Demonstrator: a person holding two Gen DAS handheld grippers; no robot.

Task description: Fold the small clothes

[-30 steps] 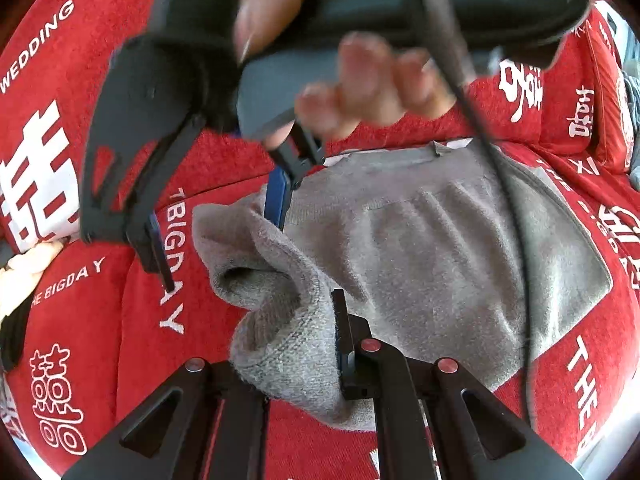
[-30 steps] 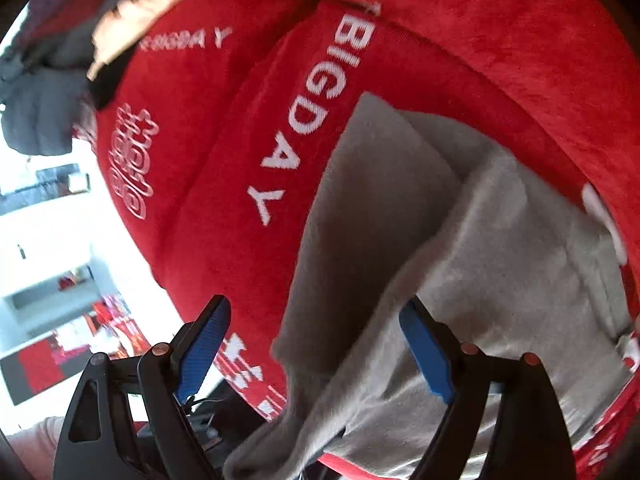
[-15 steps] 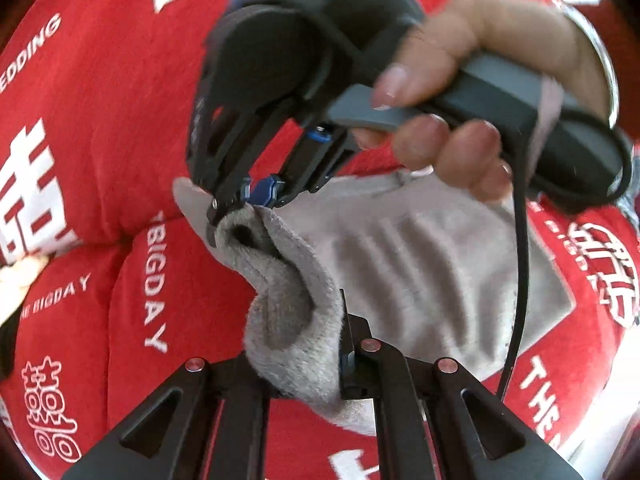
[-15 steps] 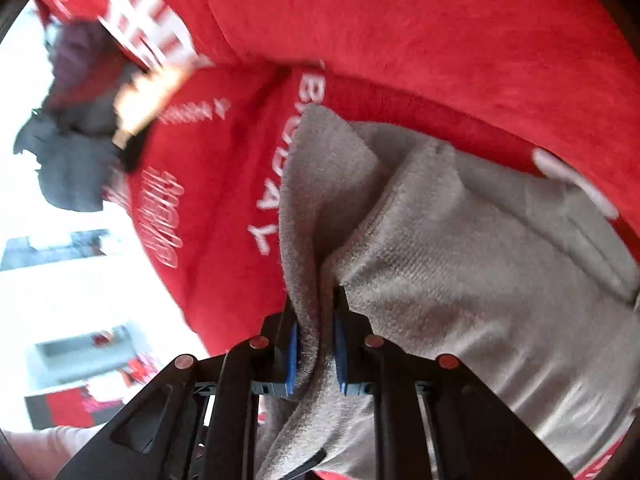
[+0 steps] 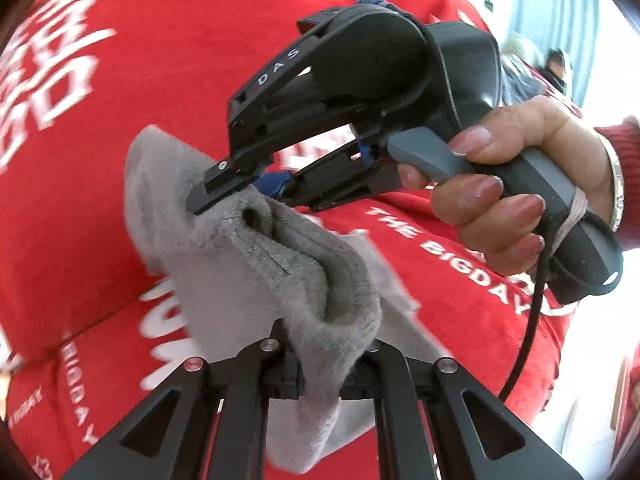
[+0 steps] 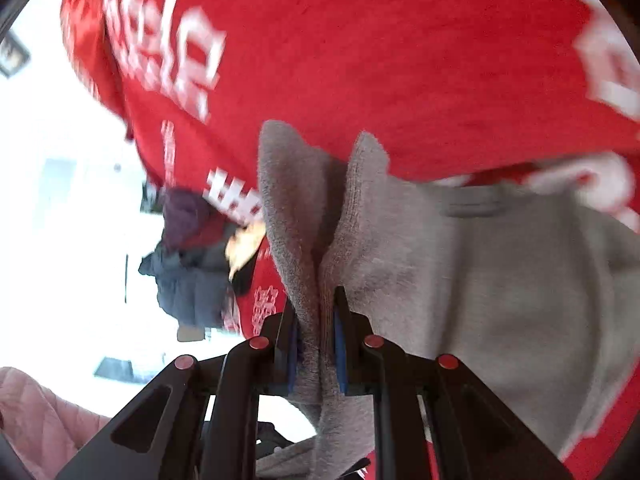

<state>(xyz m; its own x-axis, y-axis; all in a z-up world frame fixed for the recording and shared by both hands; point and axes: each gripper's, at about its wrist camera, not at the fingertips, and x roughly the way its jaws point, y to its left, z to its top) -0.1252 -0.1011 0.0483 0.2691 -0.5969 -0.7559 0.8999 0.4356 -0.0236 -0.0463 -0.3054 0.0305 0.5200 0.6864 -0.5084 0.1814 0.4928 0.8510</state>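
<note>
Left wrist view: my left gripper (image 5: pixel 320 364) and right gripper (image 5: pixel 236 192) both pinch the grey garment (image 5: pixel 256 264); uneven pulling may slip it loose.

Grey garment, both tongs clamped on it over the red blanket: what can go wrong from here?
1. The left tongs pinch a thick bunched fold of the grey garment, not one clean edge, so the fold may land crooked.
2. The right tongs grip near an edge, so fabric could slip out under tension.
3. Loose cloth could drag on the red blanket.
</note>
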